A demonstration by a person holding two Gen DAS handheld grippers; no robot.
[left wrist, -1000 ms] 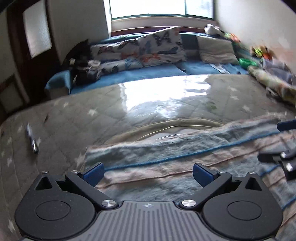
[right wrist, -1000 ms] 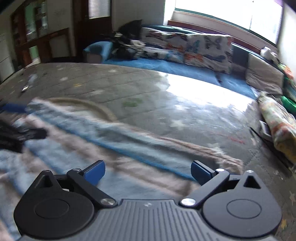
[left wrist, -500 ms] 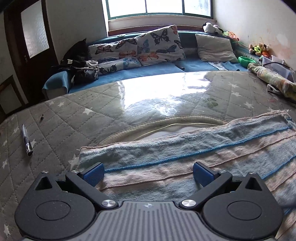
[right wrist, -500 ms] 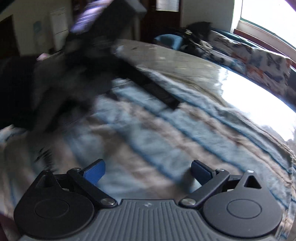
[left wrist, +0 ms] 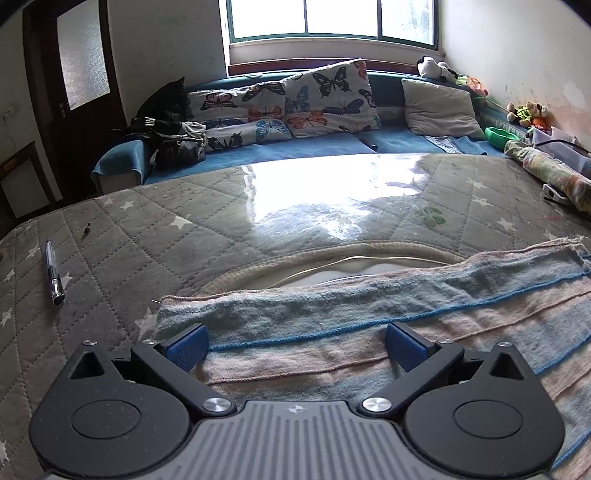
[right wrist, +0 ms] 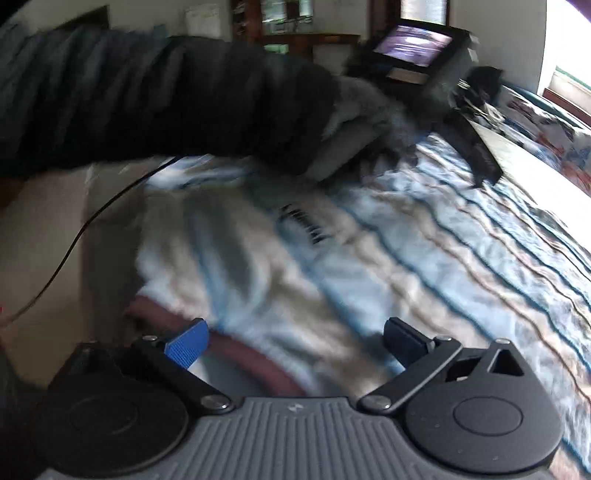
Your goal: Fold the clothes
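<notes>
1. Left tongs point(left wrist: 295, 345) stand wide open with nothing between the blue pads, hovering low over the near left corner of the striped garment point(left wrist: 388, 332).
2. Right tongs point(right wrist: 293, 341) are also spread wide and empty, their pads over a maroon-trimmed edge point(right wrist: 255, 360) of the same garment point(right wrist: 406, 258).
3. Spread flat on the quilted, star-patterned bench point(left wrist: 147, 236), the garment runs from just ahead of the left tongs away to their right, its pale blue and pinkish bands crossed by thin blue lines.
4. Beyond the garment's far edge, ahead of the left tongs, a curved cream border point(left wrist: 332, 254) shows in the bench cover.
5. Well to the left of the left tongs, a pen point(left wrist: 53, 273) lies on the bench, apart from the garment.
6. Ahead of the right tongs, a dark sleeve point(right wrist: 166, 99) reaches across the top of the view above the garment; the picture is blurred there, and the hand at its end cannot be made out clearly.
7. Dark lettering point(right wrist: 303, 225) shows on the garment ahead of the right tongs, too blurred to read.
8. To the left of the right tongs, a thin black cable point(right wrist: 74, 236) trails over a pale surface.
9. Far ahead of the left tongs, butterfly-print cushions point(left wrist: 295, 107) rest on a blue sofa point(left wrist: 295, 151) under a window point(left wrist: 332, 18).
</notes>
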